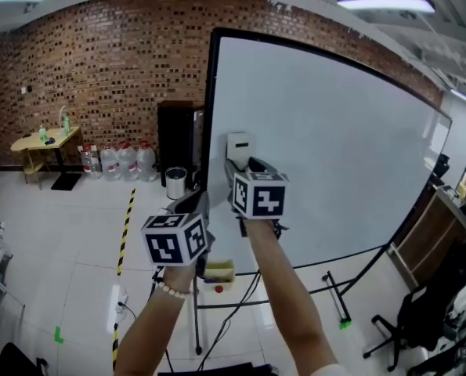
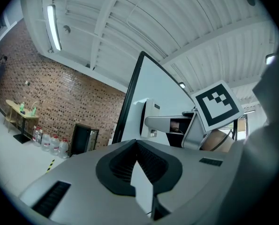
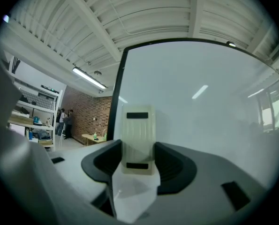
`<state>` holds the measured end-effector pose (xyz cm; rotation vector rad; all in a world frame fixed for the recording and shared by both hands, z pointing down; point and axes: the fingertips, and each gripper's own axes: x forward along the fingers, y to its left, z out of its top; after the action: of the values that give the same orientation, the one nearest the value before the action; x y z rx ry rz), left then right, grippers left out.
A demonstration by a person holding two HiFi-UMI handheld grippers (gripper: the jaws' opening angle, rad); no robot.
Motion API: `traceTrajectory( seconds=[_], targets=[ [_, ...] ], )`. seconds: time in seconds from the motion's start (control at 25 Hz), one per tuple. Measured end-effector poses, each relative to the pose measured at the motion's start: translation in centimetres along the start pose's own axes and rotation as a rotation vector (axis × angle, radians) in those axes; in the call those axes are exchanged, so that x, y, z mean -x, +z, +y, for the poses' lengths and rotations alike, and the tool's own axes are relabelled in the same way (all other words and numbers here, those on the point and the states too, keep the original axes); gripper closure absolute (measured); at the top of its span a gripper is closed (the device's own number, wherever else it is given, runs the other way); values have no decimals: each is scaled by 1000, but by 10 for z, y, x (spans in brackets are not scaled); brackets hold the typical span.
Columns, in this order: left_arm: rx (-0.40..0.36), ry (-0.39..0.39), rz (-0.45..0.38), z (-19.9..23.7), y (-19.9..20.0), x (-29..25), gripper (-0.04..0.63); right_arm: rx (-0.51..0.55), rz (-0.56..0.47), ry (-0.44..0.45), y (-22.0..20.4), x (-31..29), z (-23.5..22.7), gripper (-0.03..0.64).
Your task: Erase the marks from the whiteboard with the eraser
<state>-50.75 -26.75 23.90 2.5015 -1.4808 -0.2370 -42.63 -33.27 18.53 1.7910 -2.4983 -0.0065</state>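
The big whiteboard [image 1: 334,147] stands upright in a black frame, and I see no marks on its surface. A cream eraser [image 1: 238,144] lies flat against the board near its left edge. My right gripper [image 1: 244,164] is shut on the eraser [image 3: 138,125], whose lower half sits between the jaws of that gripper [image 3: 138,149]. My left gripper [image 1: 198,208] hangs lower and to the left, off the board. In its own view the left gripper [image 2: 136,144] is shut with nothing in it. That view also shows the eraser [image 2: 148,116] and the right gripper's marker cube [image 2: 216,104].
A black cabinet [image 1: 178,131], water bottles [image 1: 127,161] and a small bin [image 1: 175,182] stand by the brick wall. A small table [image 1: 45,141] is at far left. Striped tape [image 1: 126,225] runs along the floor. The board's stand legs [image 1: 334,296] and an office chair [image 1: 420,319] are lower right.
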Motion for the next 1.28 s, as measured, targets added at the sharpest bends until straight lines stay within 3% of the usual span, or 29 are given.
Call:
traceTrajectory(
  seconds=[0.6, 1.28],
  targets=[
    [-23, -69, 31, -139, -43, -80, 594, -6, -3, -35, -12, 48, -168, 370],
    [-19, -37, 62, -312, -112, -182, 594, 10, 23, -13, -29, 101, -371, 370]
  ],
)
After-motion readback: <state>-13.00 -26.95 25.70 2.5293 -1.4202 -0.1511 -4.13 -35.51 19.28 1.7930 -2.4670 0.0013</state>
